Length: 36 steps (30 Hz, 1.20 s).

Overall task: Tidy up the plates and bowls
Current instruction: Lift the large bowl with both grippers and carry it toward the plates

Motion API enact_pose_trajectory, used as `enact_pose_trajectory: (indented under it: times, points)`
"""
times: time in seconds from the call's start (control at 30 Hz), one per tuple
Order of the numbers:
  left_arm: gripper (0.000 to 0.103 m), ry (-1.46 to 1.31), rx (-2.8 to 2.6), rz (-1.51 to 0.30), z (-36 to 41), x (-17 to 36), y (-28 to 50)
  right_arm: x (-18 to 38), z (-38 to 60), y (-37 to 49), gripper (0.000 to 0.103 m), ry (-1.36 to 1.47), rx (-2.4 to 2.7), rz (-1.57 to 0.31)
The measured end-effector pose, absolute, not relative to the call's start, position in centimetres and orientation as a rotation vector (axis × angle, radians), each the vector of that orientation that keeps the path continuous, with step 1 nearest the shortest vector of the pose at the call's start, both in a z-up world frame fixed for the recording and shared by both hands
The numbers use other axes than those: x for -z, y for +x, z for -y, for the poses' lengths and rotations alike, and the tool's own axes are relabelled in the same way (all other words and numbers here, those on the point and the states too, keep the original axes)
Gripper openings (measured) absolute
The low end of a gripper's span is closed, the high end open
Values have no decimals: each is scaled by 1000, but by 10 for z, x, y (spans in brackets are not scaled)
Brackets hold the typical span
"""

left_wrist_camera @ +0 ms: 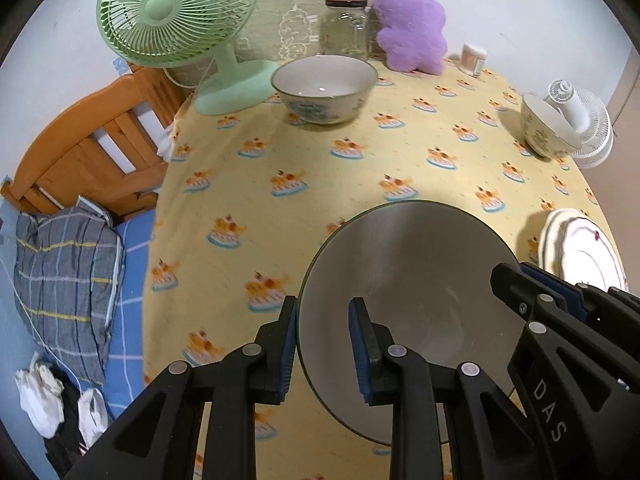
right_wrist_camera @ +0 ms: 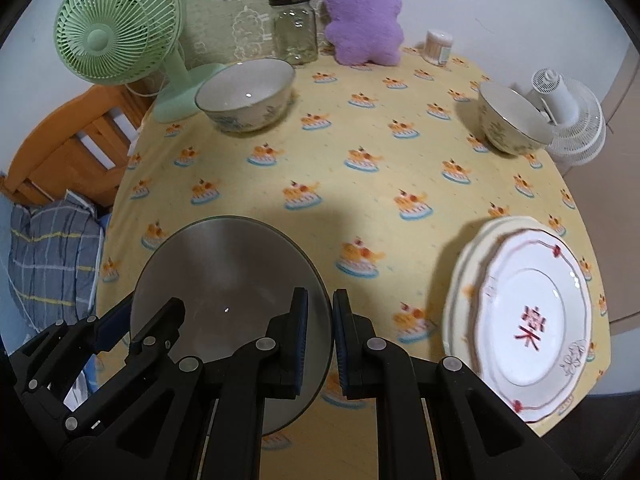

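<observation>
Steel bowl (rim pinched) between left hand-held gripper and right hand-held gripper.

Pale wall, wooden bed frame beside yellow-clothed table.

The left hand-held gripper points toward 12 o'clock, its blue-padded jaws set on either side of a thin rim, one pad inside and one outside. The right hand-held gripper also points toward 12 o'clock, its jaws narrowed onto the opposite edge. In the left wrist view the right one enters from 4 o'clock.
</observation>
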State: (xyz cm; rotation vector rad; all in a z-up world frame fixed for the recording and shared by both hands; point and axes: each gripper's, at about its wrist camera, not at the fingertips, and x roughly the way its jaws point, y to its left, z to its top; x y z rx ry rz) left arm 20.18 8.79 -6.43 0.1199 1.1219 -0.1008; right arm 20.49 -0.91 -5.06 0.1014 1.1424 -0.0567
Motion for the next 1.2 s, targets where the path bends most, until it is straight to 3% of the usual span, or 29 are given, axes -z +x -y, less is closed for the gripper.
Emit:
enact_pose_trajectory:
  times: [0.47, 1.2]
  points:
    - [24, 54, 53, -1162, -42, 78, 169, 63, 59, 176, 16, 43, 2, -1177]
    - [24, 4, -73, -1182, -35, 85, 161, 71, 65, 179, 16, 29, -98, -1162]
